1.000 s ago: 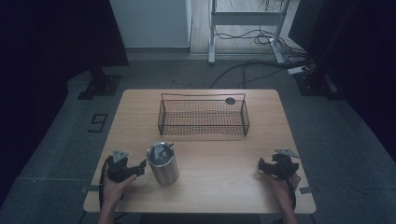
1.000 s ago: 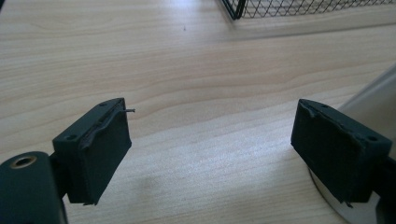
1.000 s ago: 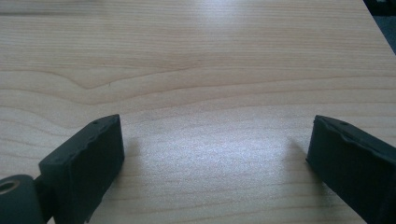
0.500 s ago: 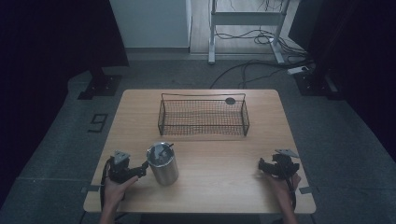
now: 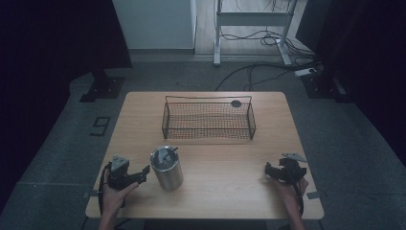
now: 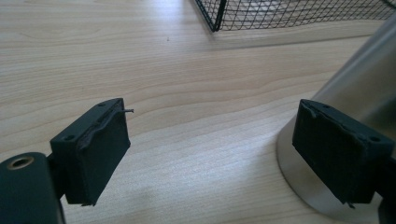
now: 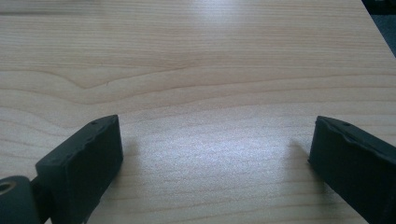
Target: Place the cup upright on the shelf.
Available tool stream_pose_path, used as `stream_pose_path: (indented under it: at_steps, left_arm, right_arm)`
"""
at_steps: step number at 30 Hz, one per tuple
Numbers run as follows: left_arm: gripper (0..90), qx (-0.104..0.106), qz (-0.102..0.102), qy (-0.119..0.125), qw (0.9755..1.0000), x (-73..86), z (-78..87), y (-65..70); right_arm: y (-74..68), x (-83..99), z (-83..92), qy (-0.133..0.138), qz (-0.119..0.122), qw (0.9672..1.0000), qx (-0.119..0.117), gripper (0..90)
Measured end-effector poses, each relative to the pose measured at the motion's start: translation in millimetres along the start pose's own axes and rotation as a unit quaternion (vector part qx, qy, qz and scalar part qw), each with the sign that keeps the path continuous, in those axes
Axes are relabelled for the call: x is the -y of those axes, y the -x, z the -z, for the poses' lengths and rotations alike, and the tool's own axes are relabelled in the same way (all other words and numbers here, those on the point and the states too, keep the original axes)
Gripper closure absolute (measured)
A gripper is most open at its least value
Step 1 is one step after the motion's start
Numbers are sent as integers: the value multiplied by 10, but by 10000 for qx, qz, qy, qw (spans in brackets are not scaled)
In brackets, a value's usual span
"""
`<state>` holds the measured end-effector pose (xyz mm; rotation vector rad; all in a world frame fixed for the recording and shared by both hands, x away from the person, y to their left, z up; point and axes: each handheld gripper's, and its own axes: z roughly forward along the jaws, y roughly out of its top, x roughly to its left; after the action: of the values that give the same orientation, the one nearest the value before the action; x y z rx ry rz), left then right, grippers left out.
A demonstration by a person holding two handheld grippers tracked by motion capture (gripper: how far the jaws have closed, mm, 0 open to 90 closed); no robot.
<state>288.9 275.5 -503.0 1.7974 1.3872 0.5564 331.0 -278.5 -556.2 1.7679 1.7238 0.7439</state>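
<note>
Pale wooden tabletop (image 5: 230, 167) carries a round brushed-steel tumbler (image 5: 167, 168) just beside the left gripper (image 6: 212, 154), whose wide-open jaws should probably centre on its wall before closing, while the right gripper (image 7: 215, 161) rests open, well apart

A lab-like recording room: dark curtains (image 5: 57, 38), floor cables (image 5: 249, 72) and a lone wooden table (image 5: 143, 110).
</note>
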Motion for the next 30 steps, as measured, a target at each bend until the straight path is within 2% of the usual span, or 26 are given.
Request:
stream_pose_path:
  at_steps: [5, 6, 7, 8, 9, 10, 11, 12, 16, 21, 22, 24, 25, 26, 28, 29, 30]
  left_arm:
    - [109, 42, -34, 19, 10000, -14, 81, 43]
    - [108, 117, -154, 131, 9997, -49, 166, 103]
    - [107, 117, -154, 131, 9997, -49, 166, 103]
    - [105, 198, -258, 236, 9992, -88, 246, 162]
    - [105, 198, -258, 236, 9992, -88, 246, 162]
    - [103, 313, -344, 304, 9985, -112, 307, 206]
    - [102, 313, -344, 304, 9985, -112, 307, 206]
    - [100, 403, -394, 340, 9978, -126, 343, 239]
    - [102, 435, -437, 336, 9975, -132, 366, 262]
    - [99, 600, -418, 342, 9967, -130, 394, 249]
    - [98, 735, -420, 362, 9958, -135, 422, 256]
    - [94, 800, -442, 368, 9951, -139, 440, 263]
    - [88, 988, -439, 404, 9933, -146, 473, 279]
    - [84, 988, -439, 404, 9933, -146, 473, 279]
    - [71, 1317, -367, 464, 9895, -156, 504, 290]
    - [70, 1395, -408, 515, 9880, -164, 519, 315]
    - [70, 1402, -433, 512, 9878, -166, 518, 328]
  right_arm:
    - [-1, 0, 1, 3, 5, 10000, -1, 31]
    - [-1, 1, 0, 9, 3, 10000, -4, 31]
    - [-1, 1, 0, 9, 3, 10000, -4, 31]
    - [-2, 1, 1, 10, 2, 10000, -4, 32]
    - [-2, 1, 1, 10, 2, 10000, -4, 32]
    - [-2, 1, 1, 11, 4, 10000, -4, 32]
    - [-2, 1, 1, 11, 4, 10000, -4, 32]
    - [-2, 1, 1, 12, 5, 10000, -3, 33]
    - [-2, 1, 1, 12, 6, 10000, -3, 34]
    - [-2, 1, 1, 13, 6, 10000, -3, 34]
    - [-3, 2, 1, 13, 5, 10000, -2, 34]
    - [-3, 2, 1, 13, 6, 10000, -2, 34]
    - [-3, 2, 1, 13, 6, 10000, -2, 34]
    - [-3, 2, 1, 13, 6, 10000, -2, 34]
    - [-2, 2, 1, 12, 7, 10000, -2, 34]
    - [-3, 2, 1, 12, 6, 10000, -2, 34]
    - [-2, 2, 1, 11, 6, 10000, -2, 34]
